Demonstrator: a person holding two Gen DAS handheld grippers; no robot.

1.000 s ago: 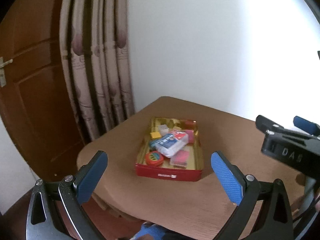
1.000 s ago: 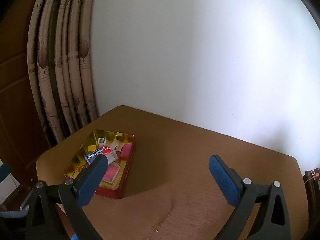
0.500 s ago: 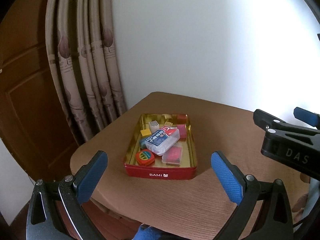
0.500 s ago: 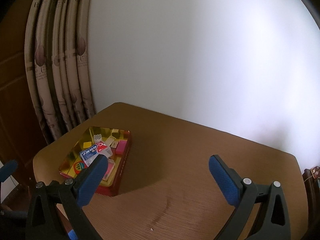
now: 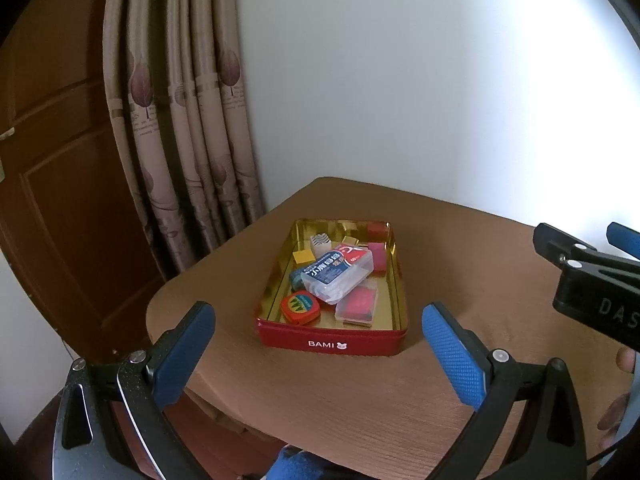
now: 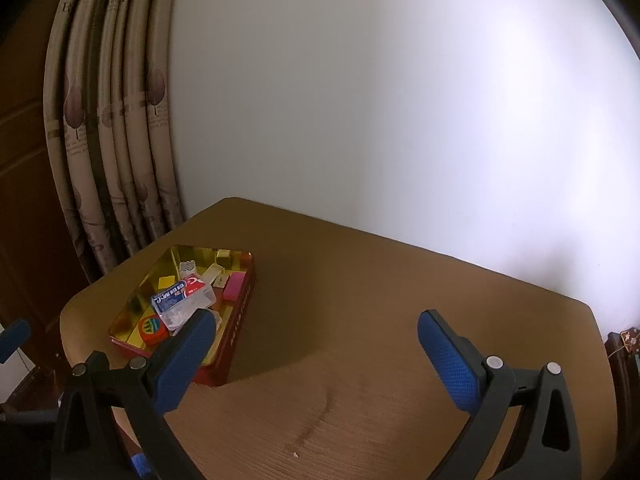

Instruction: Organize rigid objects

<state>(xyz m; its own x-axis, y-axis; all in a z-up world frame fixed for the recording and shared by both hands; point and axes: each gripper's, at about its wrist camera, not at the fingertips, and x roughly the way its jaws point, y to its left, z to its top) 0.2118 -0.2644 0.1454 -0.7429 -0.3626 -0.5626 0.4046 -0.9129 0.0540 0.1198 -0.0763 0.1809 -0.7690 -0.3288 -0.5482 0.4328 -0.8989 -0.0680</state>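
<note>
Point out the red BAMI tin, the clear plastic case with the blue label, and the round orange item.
red BAMI tin (image 5: pixel 332 344), left wrist view, front wall.
clear plastic case (image 5: pixel 338 276), left wrist view, its lid.
round orange item (image 5: pixel 300 309), left wrist view, top face.

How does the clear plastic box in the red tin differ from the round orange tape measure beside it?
The clear plastic box is long, rectangular and see-through with a blue and red label; the tape measure is smaller, rounded and opaque orange with a green face. The box lies tilted on top of other items, while the tape measure sits low in the tin's near left corner. Both lie inside the red tin, untouched by either gripper.
</note>
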